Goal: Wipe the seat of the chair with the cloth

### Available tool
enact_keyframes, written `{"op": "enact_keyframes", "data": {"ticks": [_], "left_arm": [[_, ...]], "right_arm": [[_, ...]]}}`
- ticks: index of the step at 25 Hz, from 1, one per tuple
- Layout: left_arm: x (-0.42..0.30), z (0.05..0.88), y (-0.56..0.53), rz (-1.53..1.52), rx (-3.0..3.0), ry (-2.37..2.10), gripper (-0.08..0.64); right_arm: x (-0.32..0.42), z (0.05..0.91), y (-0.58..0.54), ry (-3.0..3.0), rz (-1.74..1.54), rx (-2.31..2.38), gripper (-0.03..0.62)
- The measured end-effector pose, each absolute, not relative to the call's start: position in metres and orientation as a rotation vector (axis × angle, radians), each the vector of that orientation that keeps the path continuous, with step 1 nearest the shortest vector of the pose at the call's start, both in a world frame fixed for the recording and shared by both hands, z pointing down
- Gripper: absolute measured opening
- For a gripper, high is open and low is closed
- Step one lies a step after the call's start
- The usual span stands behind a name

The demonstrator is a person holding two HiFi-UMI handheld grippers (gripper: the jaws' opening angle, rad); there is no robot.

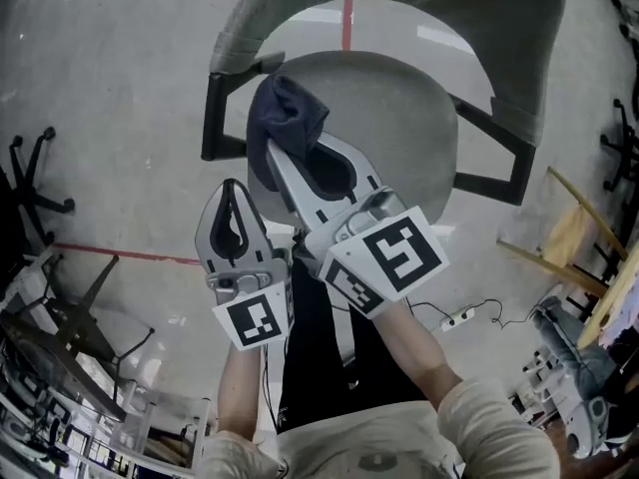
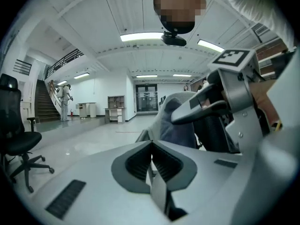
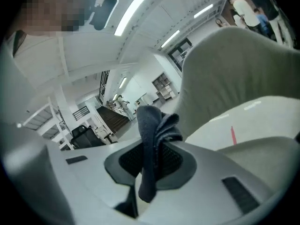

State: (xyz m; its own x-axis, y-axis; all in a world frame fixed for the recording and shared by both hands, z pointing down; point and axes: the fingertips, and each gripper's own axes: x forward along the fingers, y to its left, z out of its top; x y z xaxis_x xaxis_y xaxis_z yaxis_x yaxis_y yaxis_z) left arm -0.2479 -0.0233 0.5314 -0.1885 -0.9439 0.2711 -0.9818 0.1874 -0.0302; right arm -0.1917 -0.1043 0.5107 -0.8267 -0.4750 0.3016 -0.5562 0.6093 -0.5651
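Item: dark blue cloth (image 1: 287, 108), clamped by right gripper (image 1: 266, 148); left gripper (image 1: 231, 186) closed, empty. Slippage is risked when dragged across seat (image 1: 399, 128).

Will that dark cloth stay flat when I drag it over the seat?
Probably floppy: the cloth droops in folds from the right hand-held gripper. Pinched as a wad, it will likely bunch rather than spread on the seat.

Crumpled dark-blue fabric cloth (image 1: 287, 116), bunched over the seat's 9 o'clock edge. Round grey upholstered chair seat (image 1: 399, 128); its curved backrest (image 1: 519, 28) stands at 12 o'clock.
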Motion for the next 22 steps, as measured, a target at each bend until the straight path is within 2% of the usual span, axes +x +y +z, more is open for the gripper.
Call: {"op": "enact_keyframes", "data": {"ticks": [9, 22], "left_arm": [[-0.275, 0.545, 0.007, 0.310, 1.809, -2.291, 0.015], [-0.287, 0.554, 0.007, 0.277, 1.835, -2.292, 0.015]], "right_arm": [[-0.233, 0.622, -0.068, -2.465, 1.235, 0.791, 0.057], [-0.249, 0.716, -0.063, -2.243, 1.152, 0.700, 0.057]]}}
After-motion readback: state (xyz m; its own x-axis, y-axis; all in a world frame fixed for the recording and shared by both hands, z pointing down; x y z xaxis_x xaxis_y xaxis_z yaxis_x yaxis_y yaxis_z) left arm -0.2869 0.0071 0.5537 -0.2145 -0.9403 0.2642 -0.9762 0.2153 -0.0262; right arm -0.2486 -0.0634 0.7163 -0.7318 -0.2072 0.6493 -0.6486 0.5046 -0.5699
